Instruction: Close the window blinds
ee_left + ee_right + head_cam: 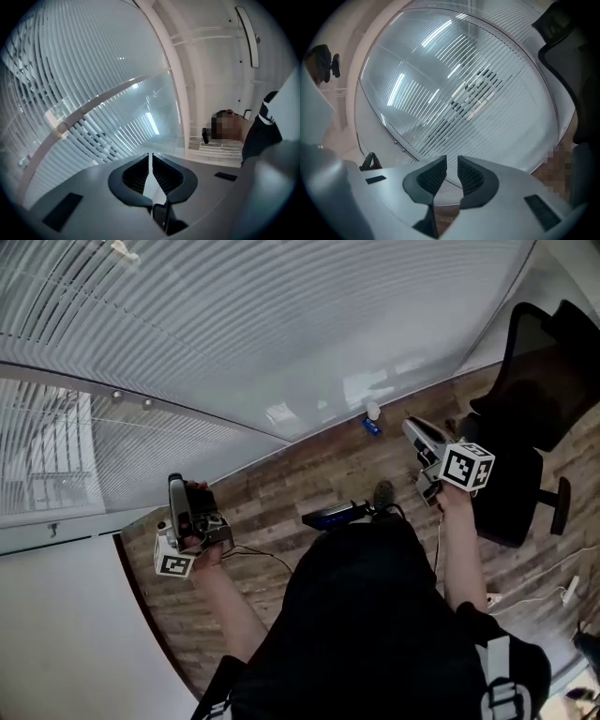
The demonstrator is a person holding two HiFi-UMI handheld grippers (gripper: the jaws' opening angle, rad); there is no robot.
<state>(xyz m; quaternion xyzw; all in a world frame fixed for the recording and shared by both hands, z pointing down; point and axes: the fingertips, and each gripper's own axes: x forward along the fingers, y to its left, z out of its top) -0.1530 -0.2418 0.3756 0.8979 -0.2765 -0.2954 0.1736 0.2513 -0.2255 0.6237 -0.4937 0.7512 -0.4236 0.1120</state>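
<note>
White slatted window blinds (281,324), hanging ahead of me, some slats at lower left tilted open; left gripper (150,161) jaws together, empty; right gripper (452,166) jaws slightly apart, empty; I judge finding their tilt control, then gripping squarely, comes first.

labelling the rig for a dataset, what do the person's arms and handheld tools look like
Pale grey bodies; the left tongs and right tongs have dark ribbed pads. Each carries a white cube with black square markers. A thin cable trails from the left one. The person wears a black top, forearms uncovered.
</note>
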